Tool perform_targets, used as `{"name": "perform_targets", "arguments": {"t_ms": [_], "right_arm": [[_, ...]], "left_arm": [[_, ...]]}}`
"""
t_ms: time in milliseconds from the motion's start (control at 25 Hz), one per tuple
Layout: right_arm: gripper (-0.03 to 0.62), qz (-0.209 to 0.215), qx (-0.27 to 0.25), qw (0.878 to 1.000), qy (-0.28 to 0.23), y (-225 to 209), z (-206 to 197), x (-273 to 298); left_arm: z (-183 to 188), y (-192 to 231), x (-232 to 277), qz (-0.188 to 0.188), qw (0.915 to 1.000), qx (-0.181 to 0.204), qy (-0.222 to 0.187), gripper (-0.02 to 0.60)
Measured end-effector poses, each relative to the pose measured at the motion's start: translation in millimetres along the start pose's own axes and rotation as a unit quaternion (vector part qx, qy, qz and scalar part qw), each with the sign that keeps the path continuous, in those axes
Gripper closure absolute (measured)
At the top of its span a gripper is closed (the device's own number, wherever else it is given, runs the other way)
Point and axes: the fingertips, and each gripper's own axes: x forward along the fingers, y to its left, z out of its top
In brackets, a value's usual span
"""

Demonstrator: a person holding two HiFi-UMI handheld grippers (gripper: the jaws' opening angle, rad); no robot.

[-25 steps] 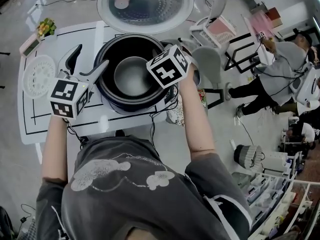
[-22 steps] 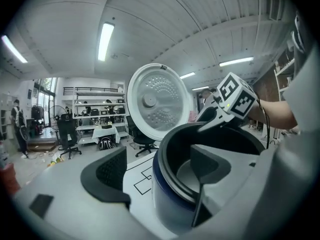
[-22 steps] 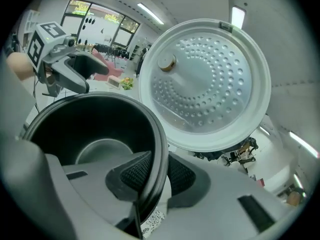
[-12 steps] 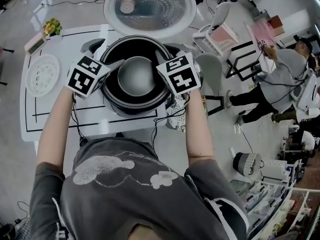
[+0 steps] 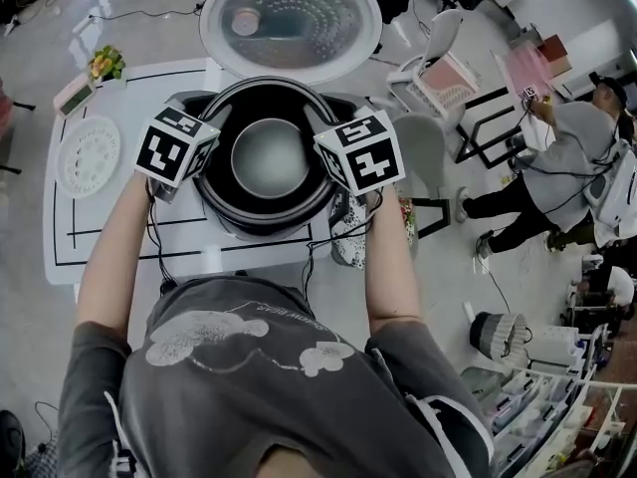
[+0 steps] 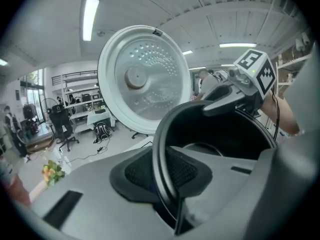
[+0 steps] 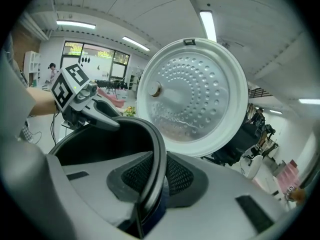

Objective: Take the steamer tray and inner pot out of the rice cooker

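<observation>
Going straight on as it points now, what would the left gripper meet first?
The pot rim, already between the closing jaws of the left gripper; beyond, probably the pot's far wall.

A lab or workshop hall: beyond the jaws of the left gripper (image 6: 172, 184) stand an office chair (image 6: 62, 126) and desks (image 6: 97, 116) under a strip light (image 6: 90, 16); well right of the right gripper (image 7: 150, 189), bins (image 5: 532, 416) and another person (image 5: 567, 172) with gear.
</observation>
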Motion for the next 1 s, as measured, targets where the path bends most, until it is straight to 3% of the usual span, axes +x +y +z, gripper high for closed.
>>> {"name": "perform_targets", "arguments": {"t_ms": [160, 480, 680, 1000], "right_arm": [[0.508, 0.008, 0.013, 0.999, -0.032, -2, 12, -11], [0.514, 0.019, 0.001, 0.995, -0.1, -3, 46, -44], [0.519, 0.02, -0.032, 0.988, -0.148, 9, 82, -70], [0.52, 0.013, -0.076, 0.977, -0.198, 52, 139, -95]], "left_arm": [[16, 1, -13, 0.006, 0.9999, 0.003, -0.01, 0.505], [43, -4, -40, 0.03, 0.998, -0.025, -0.05, 0.508], [58, 1, -69, 0.041, 0.9948, -0.049, -0.079, 0.508], [68, 22, -138, 0.057, 0.9883, -0.053, -0.131, 0.508]]}}
